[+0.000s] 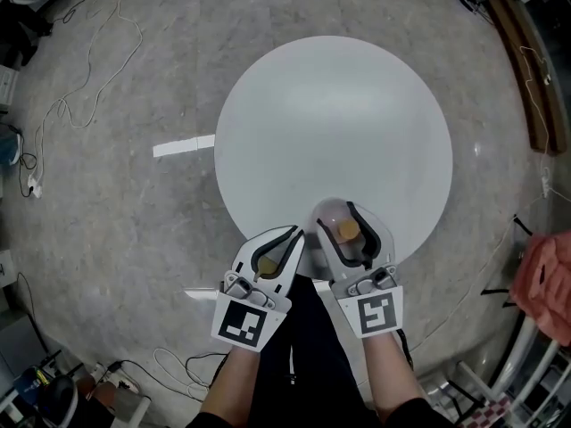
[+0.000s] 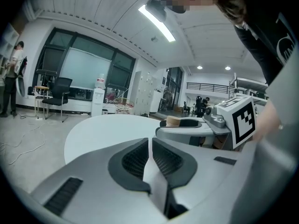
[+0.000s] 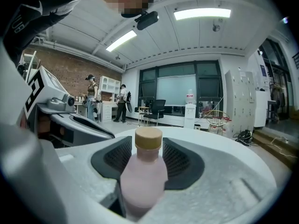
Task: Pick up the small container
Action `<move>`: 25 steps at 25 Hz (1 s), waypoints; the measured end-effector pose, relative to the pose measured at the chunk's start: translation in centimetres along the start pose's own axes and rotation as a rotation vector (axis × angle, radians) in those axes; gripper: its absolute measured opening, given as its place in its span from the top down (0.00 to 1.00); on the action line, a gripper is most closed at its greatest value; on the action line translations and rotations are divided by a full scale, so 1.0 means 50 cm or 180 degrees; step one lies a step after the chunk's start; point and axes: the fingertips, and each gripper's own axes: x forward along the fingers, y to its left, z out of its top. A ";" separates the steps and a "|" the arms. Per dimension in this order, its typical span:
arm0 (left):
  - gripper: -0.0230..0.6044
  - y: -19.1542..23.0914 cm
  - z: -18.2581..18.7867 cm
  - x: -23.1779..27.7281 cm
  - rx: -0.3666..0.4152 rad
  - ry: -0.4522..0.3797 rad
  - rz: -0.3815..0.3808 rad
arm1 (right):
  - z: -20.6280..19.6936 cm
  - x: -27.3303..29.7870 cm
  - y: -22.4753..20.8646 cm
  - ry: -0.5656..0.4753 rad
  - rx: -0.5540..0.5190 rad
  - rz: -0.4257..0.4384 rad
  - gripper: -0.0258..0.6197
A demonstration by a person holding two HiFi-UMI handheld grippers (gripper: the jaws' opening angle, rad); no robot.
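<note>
Found the small container (image 3: 142, 171), pink with a tan cap, standing upright deep inside the right gripper (image 3: 147, 146), long axis vertical, dead ahead along the claw. Saw those jaws set wide, a pad either side of the cap with slivers of gap; couldn't confirm any squeeze on the body. Judged a short close and a lift as the job left. Spotted the left gripper (image 2: 150, 143) just beside, pinched to a slit on nothing, and farther from it. Noted the round white table (image 1: 330, 105), container near its close edge. Clocked grey floor (image 1: 116, 212), loose cables (image 1: 85, 87), an office chair (image 3: 156, 110) beyond.
</note>
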 end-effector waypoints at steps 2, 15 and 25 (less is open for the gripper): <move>0.92 0.004 -0.003 0.002 -0.0009 0.0003 0.0018 | -0.001 0.000 0.000 0.0025 -0.0042 0.0016 0.64; 0.92 0.019 -0.002 0.002 -0.0033 0.0007 0.0056 | 0.009 0.002 0.005 0.0027 0.0047 0.0095 0.75; 0.92 0.030 -0.001 -0.006 -0.0155 -0.0020 0.0095 | 0.012 -0.001 0.002 0.0041 0.0079 0.0076 0.76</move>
